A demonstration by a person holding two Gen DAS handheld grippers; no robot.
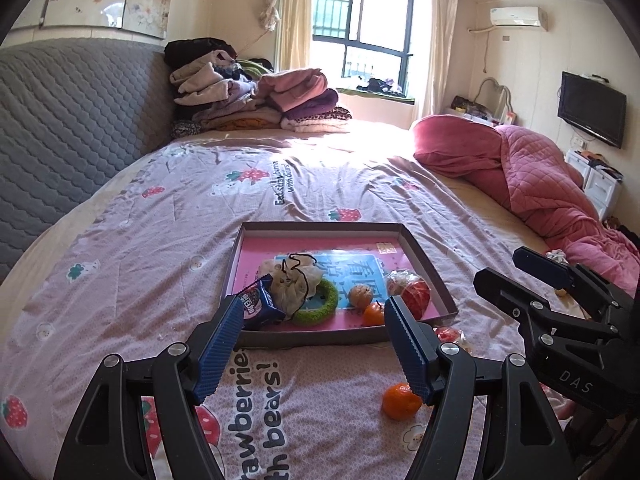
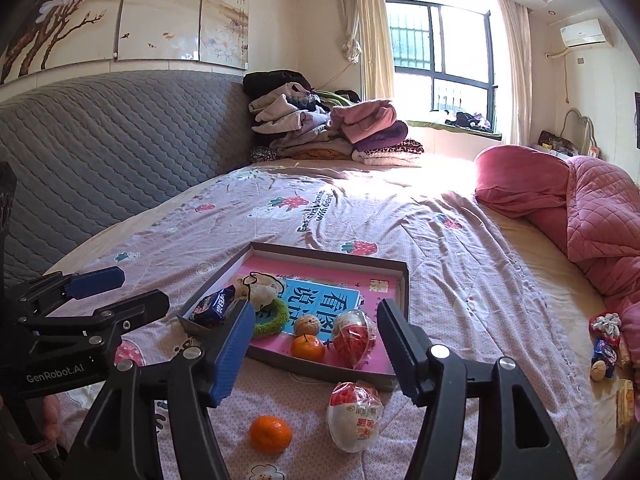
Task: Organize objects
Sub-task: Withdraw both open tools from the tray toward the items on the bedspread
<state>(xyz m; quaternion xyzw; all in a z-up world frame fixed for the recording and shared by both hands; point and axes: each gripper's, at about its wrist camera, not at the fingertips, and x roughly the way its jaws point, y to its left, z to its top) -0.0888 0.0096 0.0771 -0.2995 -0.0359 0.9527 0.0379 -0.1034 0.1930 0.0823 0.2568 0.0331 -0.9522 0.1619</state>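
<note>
A shallow cardboard tray (image 1: 320, 338) (image 2: 332, 255) lies on the bed with a pink book in it. On the book are a blue snack packet (image 1: 260, 304) (image 2: 214, 306), a cloth pouch (image 1: 292, 284), a green ring (image 1: 320, 306) (image 2: 276, 318), a walnut (image 2: 308, 325), a tangerine (image 2: 307, 347) and a red-white wrapped egg (image 2: 352, 338). In front of the tray a second tangerine (image 1: 400, 400) (image 2: 270, 434) and a second wrapped egg (image 2: 354, 416) rest on the sheet. My left gripper (image 1: 316, 312) and right gripper (image 2: 316, 312) hover side by side before the tray, both open and holding nothing.
The strawberry-print sheet (image 1: 160, 240) covers the bed. A pink quilt (image 1: 560, 184) is heaped at the right, folded clothes (image 1: 260, 100) at the far end, a grey padded headboard (image 1: 72, 120) on the left. Several small snacks (image 2: 608, 344) lie by the quilt.
</note>
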